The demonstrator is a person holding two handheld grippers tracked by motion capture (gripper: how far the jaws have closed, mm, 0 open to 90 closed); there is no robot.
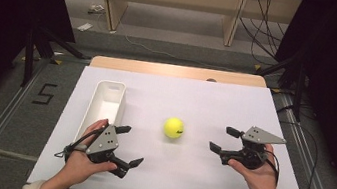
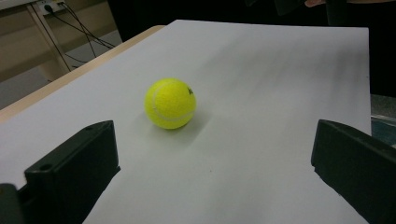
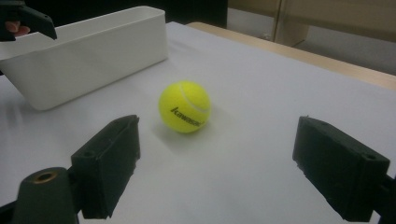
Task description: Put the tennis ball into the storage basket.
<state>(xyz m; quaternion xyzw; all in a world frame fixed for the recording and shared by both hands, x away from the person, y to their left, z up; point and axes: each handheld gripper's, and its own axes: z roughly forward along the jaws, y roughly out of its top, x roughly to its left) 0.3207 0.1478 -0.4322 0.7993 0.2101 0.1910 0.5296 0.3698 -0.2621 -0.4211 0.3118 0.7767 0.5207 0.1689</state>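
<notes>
The left gripper [image 1: 127, 145] is hovering with its jaws spread wide, just beside the white bin [image 1: 106, 103] on the table [image 1: 235, 109]. The tennis ball [image 1: 173, 127] is sitting untouched between both grippers. The right gripper [image 1: 224, 139] is likewise gaping, pointing at the ball.

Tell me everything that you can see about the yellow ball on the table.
The tennis ball is bright yellow with a fuzzy, felt-like surface and a curved white seam. Black lettering is printed on one side. It looks whole and round. It rests alone on the white sheet that covers the table, near the middle, to the right of the white bin and apart from it. Nothing touches it except the sheet. The left gripper and right gripper stand open on either side, both apart from it.
</notes>
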